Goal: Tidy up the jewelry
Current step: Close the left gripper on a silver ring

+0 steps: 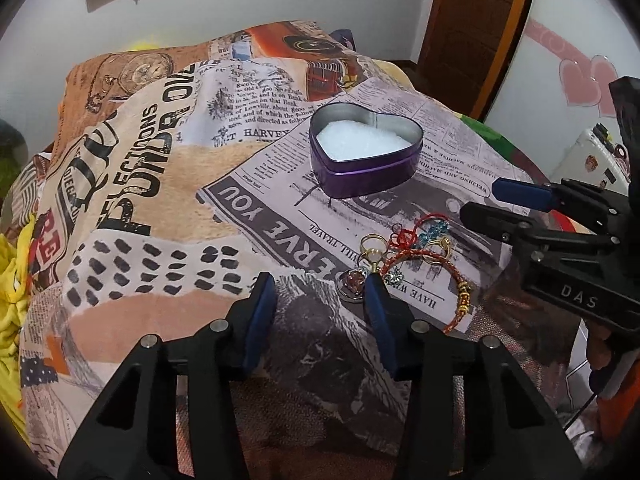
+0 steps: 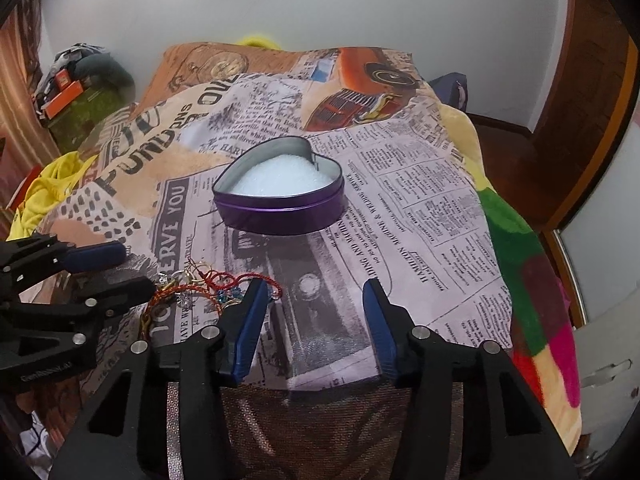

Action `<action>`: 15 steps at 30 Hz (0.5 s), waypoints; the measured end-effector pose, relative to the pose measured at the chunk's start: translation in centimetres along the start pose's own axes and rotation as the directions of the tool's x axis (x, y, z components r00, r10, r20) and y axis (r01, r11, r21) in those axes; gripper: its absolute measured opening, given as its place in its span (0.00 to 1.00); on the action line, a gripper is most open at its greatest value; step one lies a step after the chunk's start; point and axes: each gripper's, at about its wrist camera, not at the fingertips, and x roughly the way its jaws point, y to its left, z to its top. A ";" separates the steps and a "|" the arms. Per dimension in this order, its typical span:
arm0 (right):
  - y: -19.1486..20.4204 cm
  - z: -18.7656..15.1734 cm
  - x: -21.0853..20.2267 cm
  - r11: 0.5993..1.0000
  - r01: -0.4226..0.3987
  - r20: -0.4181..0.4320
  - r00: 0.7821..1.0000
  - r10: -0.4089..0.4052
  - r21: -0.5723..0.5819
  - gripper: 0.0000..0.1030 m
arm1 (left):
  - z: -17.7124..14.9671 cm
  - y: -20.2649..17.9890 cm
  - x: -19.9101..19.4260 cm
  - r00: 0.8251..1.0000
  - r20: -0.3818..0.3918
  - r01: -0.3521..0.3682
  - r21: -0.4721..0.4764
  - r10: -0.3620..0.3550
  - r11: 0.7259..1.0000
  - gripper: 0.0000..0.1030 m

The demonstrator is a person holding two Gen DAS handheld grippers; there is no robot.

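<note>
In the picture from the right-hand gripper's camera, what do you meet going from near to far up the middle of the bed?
right gripper with nothing between its blue fingers → newspaper-print bedspread → purple heart-shaped tin with white filling → printed red car → white wall.

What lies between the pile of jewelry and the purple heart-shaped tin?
Only bare newspaper-print cloth. In the left wrist view, nothing lies between the jewelry pile and the heart-shaped tin; the right wrist view agrees.
</note>
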 end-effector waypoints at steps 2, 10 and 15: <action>0.1 -0.1 0.1 1.000 -0.007 -0.003 1.000 0.007 -0.004 0.43 | 0.1 0.2 0.2 1.000 -0.002 0.017 -0.006 -0.017 1.000 0.43; 0.3 -0.1 0.5 1.000 -0.028 -0.018 0.999 0.028 -0.005 0.42 | 0.5 0.0 1.4 0.993 -0.026 0.113 -0.031 -0.114 0.993 0.22; 0.2 -0.1 0.3 0.999 -0.032 -0.018 0.999 0.032 -0.004 0.42 | 0.5 -0.6 1.5 0.994 -0.023 0.105 -0.011 -0.105 0.994 0.13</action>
